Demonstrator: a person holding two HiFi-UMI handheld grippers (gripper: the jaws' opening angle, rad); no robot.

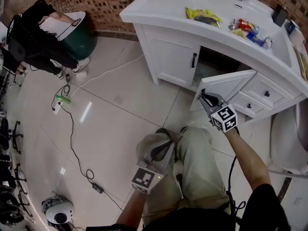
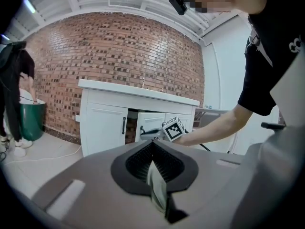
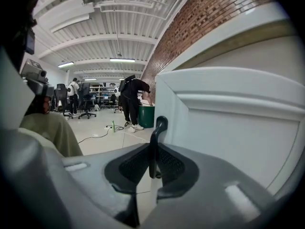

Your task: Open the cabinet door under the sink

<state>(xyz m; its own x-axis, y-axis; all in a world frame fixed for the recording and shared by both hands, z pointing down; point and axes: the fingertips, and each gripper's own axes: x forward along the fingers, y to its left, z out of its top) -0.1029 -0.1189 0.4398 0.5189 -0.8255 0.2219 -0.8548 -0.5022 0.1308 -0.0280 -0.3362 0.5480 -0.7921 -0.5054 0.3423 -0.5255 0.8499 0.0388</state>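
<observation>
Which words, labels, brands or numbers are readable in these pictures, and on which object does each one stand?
No text can be read.
Packets on the countertop: print too small.
Marker cubes: black-and-white patterns only, no letters.
White print on the person's black shirt: cut off at the picture's edge.

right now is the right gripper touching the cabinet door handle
Touching: its own view shows the right gripper clamped on the black door handle.
</observation>
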